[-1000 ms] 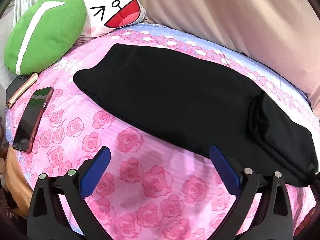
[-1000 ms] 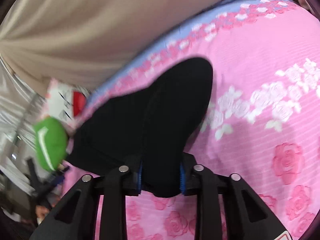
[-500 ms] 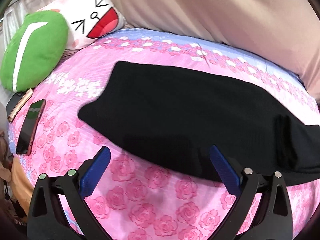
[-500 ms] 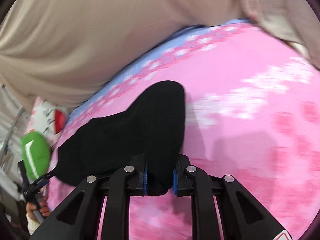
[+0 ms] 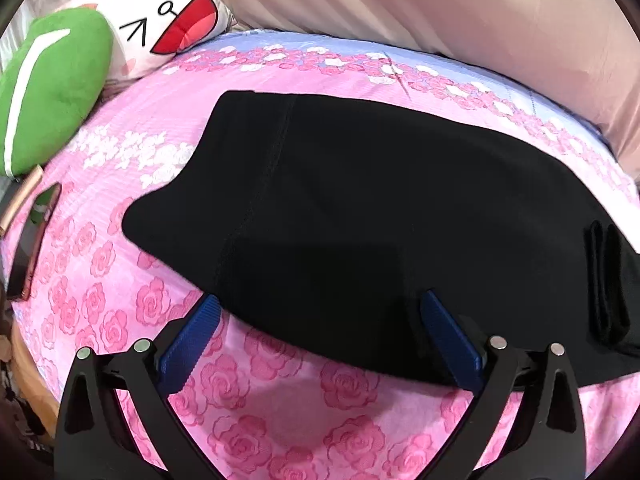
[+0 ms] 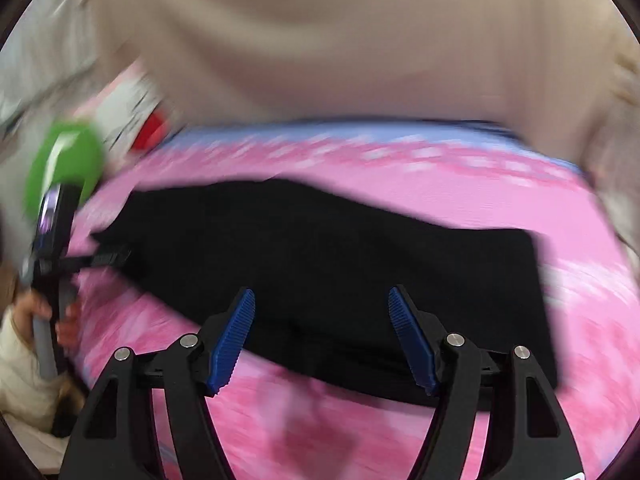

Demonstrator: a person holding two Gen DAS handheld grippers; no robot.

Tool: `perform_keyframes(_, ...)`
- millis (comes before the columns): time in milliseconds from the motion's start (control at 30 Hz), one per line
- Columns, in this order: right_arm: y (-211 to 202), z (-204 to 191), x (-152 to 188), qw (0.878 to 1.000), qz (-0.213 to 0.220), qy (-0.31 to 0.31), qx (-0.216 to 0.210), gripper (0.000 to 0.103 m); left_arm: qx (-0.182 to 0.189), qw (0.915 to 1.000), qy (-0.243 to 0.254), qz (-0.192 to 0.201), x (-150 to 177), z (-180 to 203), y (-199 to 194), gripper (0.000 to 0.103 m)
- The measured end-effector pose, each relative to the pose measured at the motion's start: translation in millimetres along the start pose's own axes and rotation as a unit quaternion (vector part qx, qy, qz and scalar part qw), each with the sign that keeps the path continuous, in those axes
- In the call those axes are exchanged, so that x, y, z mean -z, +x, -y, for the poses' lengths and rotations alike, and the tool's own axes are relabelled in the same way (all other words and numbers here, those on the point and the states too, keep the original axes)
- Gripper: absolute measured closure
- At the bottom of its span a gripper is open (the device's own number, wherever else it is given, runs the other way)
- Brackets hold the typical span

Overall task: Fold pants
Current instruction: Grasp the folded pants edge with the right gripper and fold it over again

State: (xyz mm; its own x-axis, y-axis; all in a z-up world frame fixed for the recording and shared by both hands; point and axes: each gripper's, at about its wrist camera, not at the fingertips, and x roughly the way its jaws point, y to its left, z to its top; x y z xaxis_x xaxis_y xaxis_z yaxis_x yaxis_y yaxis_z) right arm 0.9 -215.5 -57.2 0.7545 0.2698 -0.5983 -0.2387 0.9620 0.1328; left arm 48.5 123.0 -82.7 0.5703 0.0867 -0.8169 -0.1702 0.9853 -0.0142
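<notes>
Black pants lie flat and lengthwise on a pink rose-print bedspread, with a folded ridge at their right end. My left gripper is open and empty, its blue pads at the pants' near edge. In the blurred right wrist view, the pants lie across the bed. My right gripper is open and empty just above their near edge. The left gripper and the hand holding it show at the far left.
A green pillow and a white cartoon-face pillow sit at the bed's far left. A phone lies near the left edge. A beige curtain hangs behind the bed.
My right gripper has let go of the pants end and opened, swinging round to face the pants. My left gripper has moved in closer to the pants' near edge.
</notes>
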Motion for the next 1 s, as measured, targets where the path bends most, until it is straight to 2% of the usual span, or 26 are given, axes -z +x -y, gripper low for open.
perform_keyframes(100,47.3,-36.3,-6.3,0.998,-0.036,-0.050,0.007,0.037,0.005,1.0000,-0.007,0.002,3.7,-16.2,-7.1,0.005)
perform_keyframes(133,62.0,-40.5,-7.2,0.997,-0.046,-0.056,0.024,0.038,0.006,0.9999,-0.012,0.003,5.4,-25.3,-9.5,0.005)
perform_keyframes(167,74.3,-40.8,-7.1,0.996,-0.056,-0.056,0.038,0.055,0.006,0.9998,-0.018,0.004,6.4,-33.4,-10.8,0.005)
perform_keyframes(200,84.3,-39.3,-7.9,0.995,-0.063,-0.052,0.054,0.065,0.006,0.9997,-0.025,0.004,7.6,-43.1,-12.1,0.005)
perform_keyframes(267,80.3,-35.6,-17.1,0.997,-0.057,-0.028,0.036,0.086,0.003,0.9989,-0.045,0.007,9.2,-64.3,-13.4,0.005)
perform_keyframes(367,65.3,-41.8,-41.3,0.999,-0.037,-0.003,0.030,0.087,0.003,0.9968,-0.080,0.007,8.8,-93.0,-10.8,0.005)
perform_keyframes(433,64.6,-48.2,-54.1,0.999,-0.026,0.000,0.018,0.086,0.006,0.9951,-0.099,0.006,8.1,-106.2,-7.4,0.005)
perform_keyframes(500,86.2,-55.2,-52.9,0.998,-0.057,0.005,-0.012,0.079,0.017,0.9937,-0.111,0.000,6.4,-113.1,-3.5,0.005)
perform_keyframes(567,112.3,-58.0,-41.1,0.997,-0.081,0.008,-0.013,0.071,0.037,0.9911,-0.127,-0.009,3.1,-118.4,1.6,0.005)
perform_keyframes(600,106.1,-59.9,-39.5,0.998,-0.057,0.007,-0.011,0.061,0.043,0.9899,-0.134,-0.010,2.4,-120.0,2.4,0.005)
perform_keyframes(667,92.7,-55.9,-42.5,0.997,-0.052,0.039,-0.040,0.050,0.058,0.9881,-0.142,-0.005,-2.8,-122.3,2.7,0.005)
perform_keyframes(733,76.0,-45.5,-44.0,0.995,-0.034,0.072,-0.053,0.048,0.070,0.9842,-0.162,-0.008,-9.0,-124.5,8.1,0.005)
perform_keyframes(800,55.4,-32.2,-42.5,0.995,-0.023,0.086,-0.041,0.044,0.080,0.9796,-0.184,-0.003,-17.3,-126.5,13.2,0.005)
perform_keyframes(867,33.8,-17.9,-34.1,0.996,-0.010,0.092,-0.014,0.035,0.083,0.9773,-0.195,-0.003,-23.5,-124.4,19.0,0.005)
perform_keyframes(900,29.8,-10.6,-33.2,0.995,-0.005,0.097,-0.003,0.033,0.081,0.9772,-0.196,-0.001,-27.0,-121.0,21.1,0.011)
perform_keyframes(933,21.2,-2.3,-28.0,0.995,-0.001,0.102,0.010,0.033,0.095,0.9787,-0.182,-0.001,-31.6,-113.1,24.0,0.030)
perform_keyframes(967,11.9,7.5,-21.1,0.993,0.003,0.113,0.023,0.031,0.069,0.9835,-0.167,-0.002,-35.0,-104.7,24.5,0.038)
perform_keyframes(1000,9.0,14.7,-18.2,0.992,0.005,0.121,0.027,0.030,0.049,0.9868,-0.154,0.005,-37.9,-99.3,24.1,0.071)
